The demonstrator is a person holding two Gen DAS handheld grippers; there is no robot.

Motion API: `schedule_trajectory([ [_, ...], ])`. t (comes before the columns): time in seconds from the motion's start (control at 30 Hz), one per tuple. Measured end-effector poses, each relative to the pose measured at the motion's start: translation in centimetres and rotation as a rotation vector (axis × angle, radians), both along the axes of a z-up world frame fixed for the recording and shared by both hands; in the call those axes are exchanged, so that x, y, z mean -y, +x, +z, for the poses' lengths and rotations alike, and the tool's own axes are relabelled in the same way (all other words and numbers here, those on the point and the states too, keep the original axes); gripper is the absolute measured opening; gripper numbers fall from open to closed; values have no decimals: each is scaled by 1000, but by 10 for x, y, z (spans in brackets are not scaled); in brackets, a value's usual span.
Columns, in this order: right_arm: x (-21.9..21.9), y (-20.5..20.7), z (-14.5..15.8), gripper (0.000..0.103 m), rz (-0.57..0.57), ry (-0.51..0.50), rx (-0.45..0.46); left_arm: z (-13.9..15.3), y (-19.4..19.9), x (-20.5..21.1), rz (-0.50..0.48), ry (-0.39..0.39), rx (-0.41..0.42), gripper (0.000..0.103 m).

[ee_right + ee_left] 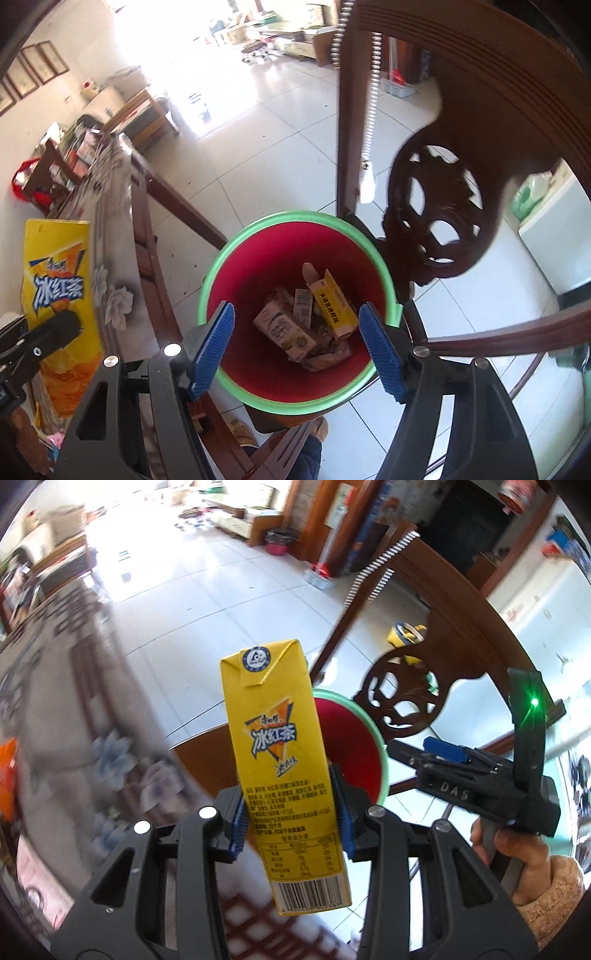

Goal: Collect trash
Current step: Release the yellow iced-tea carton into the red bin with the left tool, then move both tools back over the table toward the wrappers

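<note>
Tiled floor, carved chair (436,221) beside bin (295,406). Carton (284,775) clamped upright by left gripper (291,812), near bin rim, not yet over it. Right gripper (297,347) spread wide, empty, above bin holding boxes (332,306). Dropping step: carton to be carried over opening, then released.

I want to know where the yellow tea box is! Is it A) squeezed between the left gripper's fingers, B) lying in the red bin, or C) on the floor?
A: the yellow tea box sits upright between the left gripper's blue fingers, not yet over the red bin, which holds other cartons.
</note>
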State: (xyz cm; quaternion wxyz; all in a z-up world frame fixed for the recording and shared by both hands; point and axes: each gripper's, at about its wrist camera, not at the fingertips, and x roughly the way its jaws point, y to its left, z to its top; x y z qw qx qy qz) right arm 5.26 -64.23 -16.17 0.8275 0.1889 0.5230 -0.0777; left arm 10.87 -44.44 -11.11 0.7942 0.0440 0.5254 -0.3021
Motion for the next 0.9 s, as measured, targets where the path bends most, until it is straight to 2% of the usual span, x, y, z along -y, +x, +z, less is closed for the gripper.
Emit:
schedule_trajectory([
  [0.03,2,-2,0,68,-7,1,-4,-1,1,8,-23,-1,2,38],
  [0.07,4,-6,-1,68,-16,-1,-12,-2,1,14,-36,1,6,43],
  [0.1,5,-8,-2,68,-21,-2,-17,-5,1,22,-52,12,15,61],
  [0.13,6,-11,-2,68,-26,-2,-22,-5,1,26,-53,15,25,68],
  [0.17,6,-15,-2,68,-32,-2,-22,-5,1,27,-50,7,35,70],
  [0.37,0,-32,2,68,-35,1,-30,-3,-7,7,-30,23,46,70],
  [0.47,-12,-34,7,68,-10,1,-18,4,-15,-22,24,24,52,70],
  [0.7,-67,-26,25,69,123,-10,15,22,-45,-130,287,7,40,72],
  [0.9,-136,-21,34,70,286,-13,26,25,-78,-214,482,49,36,72],
])
